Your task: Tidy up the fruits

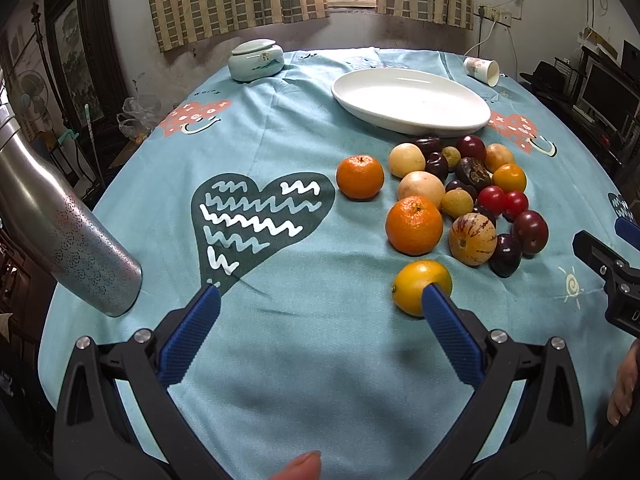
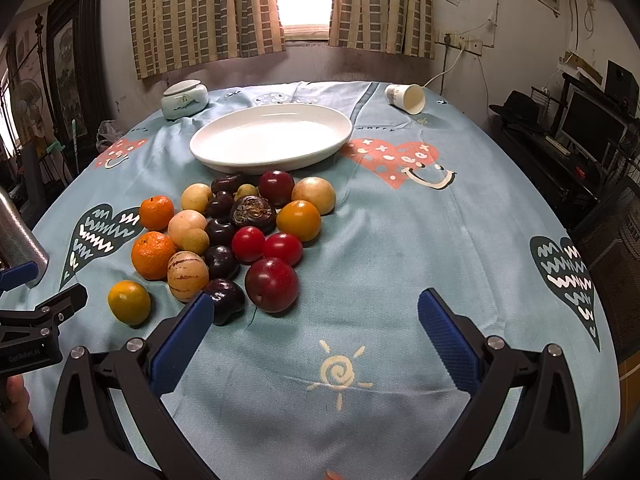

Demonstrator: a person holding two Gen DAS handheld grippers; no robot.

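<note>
fruits in a loose heap (image 2: 240, 236) on the teal cloth, ahead-left of the right gripper (image 2: 316, 312), spread and empty. left gripper (image 1: 320, 300) likewise released, yellow-orange round fruit (image 1: 416, 284) at its right fingertip. empty white oval plate (image 2: 240, 160) waits beyond the heap, likely the destination.

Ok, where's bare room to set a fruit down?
The white plate is bare. Open cloth lies right of the fruit pile, around the sun print, and left of it over the dark heart. The pile is packed tight against the plate's near rim.
</note>
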